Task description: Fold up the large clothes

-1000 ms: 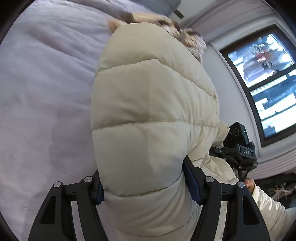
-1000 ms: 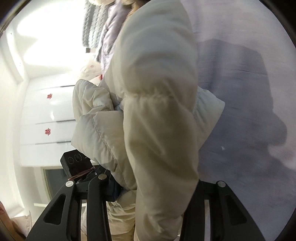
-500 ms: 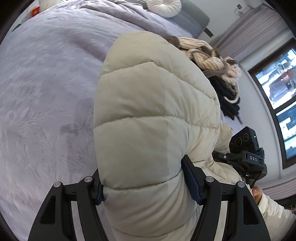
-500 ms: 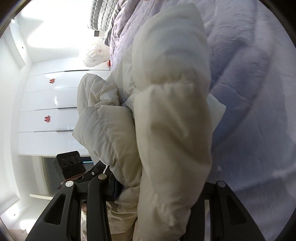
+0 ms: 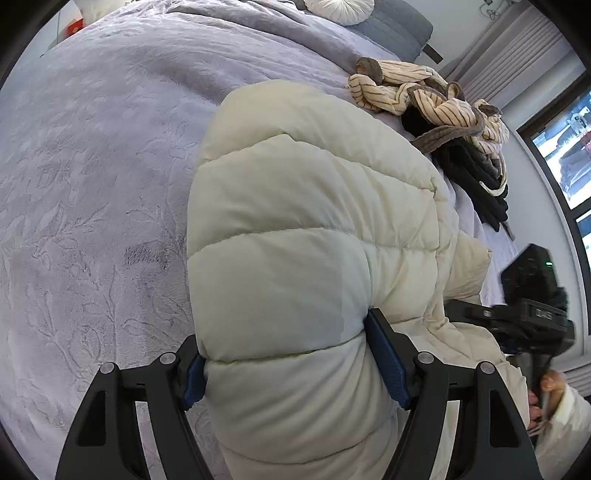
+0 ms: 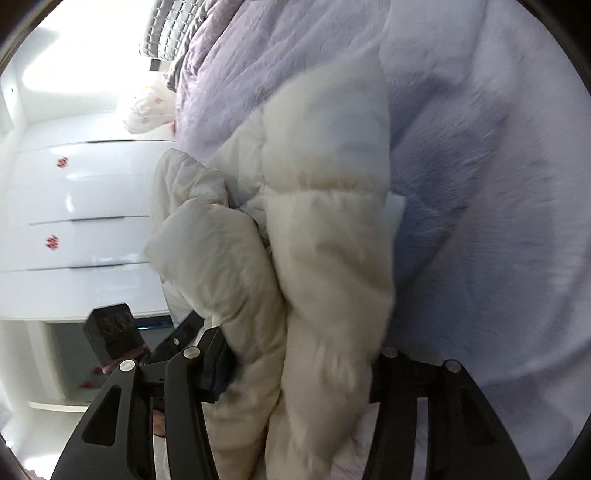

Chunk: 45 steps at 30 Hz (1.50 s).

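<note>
A cream puffer jacket (image 5: 303,240) hangs bunched over the lilac bedspread (image 5: 92,166). My left gripper (image 5: 291,365) is shut on a thick quilted fold of it, blue pads pressing both sides. My right gripper (image 6: 295,373) is shut on another bunched part of the jacket (image 6: 325,236); that view is blurred by motion. The right gripper's body (image 5: 532,317) shows at the right of the left wrist view, and the left one (image 6: 114,332) at the lower left of the right wrist view. The jacket's lower end is hidden behind the jaws.
A heap of striped cream and black clothes (image 5: 443,107) lies on the bed beyond the jacket. A round white cushion (image 5: 340,7) and grey pillow lie at the head. White drawers (image 6: 74,221) stand on one side, a window (image 5: 569,147) on the other.
Both grippers have tilted upward with the jacket still held. More of the bed, the clothes heap and the pillows have come into view. The jacket hangs further over the bedspread.
</note>
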### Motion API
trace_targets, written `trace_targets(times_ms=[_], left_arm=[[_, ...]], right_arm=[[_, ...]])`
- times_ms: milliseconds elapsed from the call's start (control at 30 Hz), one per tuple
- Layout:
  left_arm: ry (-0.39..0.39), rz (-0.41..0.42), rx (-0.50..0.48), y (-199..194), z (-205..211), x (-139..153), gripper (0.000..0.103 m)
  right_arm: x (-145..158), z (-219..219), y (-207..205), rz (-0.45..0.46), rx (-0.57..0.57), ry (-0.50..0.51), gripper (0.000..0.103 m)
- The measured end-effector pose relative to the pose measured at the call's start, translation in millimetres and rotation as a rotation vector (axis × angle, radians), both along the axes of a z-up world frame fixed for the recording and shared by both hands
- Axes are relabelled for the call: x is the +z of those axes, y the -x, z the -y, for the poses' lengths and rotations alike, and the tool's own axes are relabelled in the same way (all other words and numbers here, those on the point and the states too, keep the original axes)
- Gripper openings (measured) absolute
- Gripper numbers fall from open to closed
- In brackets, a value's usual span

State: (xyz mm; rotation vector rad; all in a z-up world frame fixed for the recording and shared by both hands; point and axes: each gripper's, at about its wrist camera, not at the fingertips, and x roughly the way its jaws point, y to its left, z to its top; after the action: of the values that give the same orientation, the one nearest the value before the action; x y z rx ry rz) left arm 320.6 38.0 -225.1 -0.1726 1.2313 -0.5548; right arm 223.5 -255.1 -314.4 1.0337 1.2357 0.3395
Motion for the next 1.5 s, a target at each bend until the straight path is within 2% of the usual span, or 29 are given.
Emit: trace_targets(times_ms=[67,167,200,233,333,433,533,633,700,800,900,1033,1167,1300,1400,1500], left_arm=[[0.001,-0.004,0.003,0.1,-2.3,0.7,0.075],[-0.002,-0.002,0.008,0.2,-2.4,0.5,0.075],[-0.002,-0.002,0.009,0.4,-3.5,-0.3,0.075],[-0.002,-0.005,0.014,-0.1,-3.5,-0.9,0.076],[-0.009,-0.006,0.02,-0.1,-4.3,-1.3,0.076],[-0.017,-0.001,0.018,0.8,-3.1,-0.3,0.076],[-0.02,0.0,0.021,0.8,-2.4,-0.4,0.076],[-0.026,0.001,0.034,0.4,-4.3,-0.3,0.078],[-0.019,-0.01,0.041,0.5,-7.7,1.2,0.078],[-0.02,0.009,0.046,6.1,-15.5,18.0,0.078],[-0.031,0.065,0.041,21.2,-25.1,40.3,0.078],[0.025,0.076,0.042,53.2,-37.6,61.5,0.078],[0.045,0.057,0.023,87.4,-29.4,56.3,0.078],[-0.011,0.035,0.012,101.8,-11.8,31.9,0.078],[-0.08,0.057,-0.002,102.7,-1.9,22.5,0.078],[-0.083,0.064,-0.002,102.1,-1.9,23.6,0.078]], right_arm=[[4.8,11.7,-14.5,0.004,-0.001,0.067,0.056],[37.6,19.8,-5.0,0.036,-0.012,0.201,0.053],[51.8,19.7,-0.1,0.058,-0.023,0.252,0.04],[59.9,18.5,3.0,0.075,-0.026,0.263,0.034],[83.7,3.4,15.7,0.158,-0.024,0.238,0.029],[108.5,-25.9,18.5,0.222,0.036,0.227,0.029],[124.7,-61.6,14.2,0.253,0.134,0.285,0.029],[117.8,-87.5,18.2,0.223,0.19,0.352,0.029],[109.3,-87.6,26.7,0.182,0.219,0.424,0.029],[73.7,-87.9,40.2,0.125,0.252,0.523,0.023],[50.6,-86.3,48.4,0.089,0.237,0.511,0.023],[31.8,-80.3,55.2,0.072,0.197,0.468,0.023],[19.0,-75.1,55.8,0.06,0.166,0.413,0.023],[18.5,-68.5,55.8,0.048,0.159,0.38,0.023],[25.0,-56.1,52.7,0.034,0.16,0.366,0.023],[56.8,-41.9,48.0,0.1,0.127,0.398,0.023]])
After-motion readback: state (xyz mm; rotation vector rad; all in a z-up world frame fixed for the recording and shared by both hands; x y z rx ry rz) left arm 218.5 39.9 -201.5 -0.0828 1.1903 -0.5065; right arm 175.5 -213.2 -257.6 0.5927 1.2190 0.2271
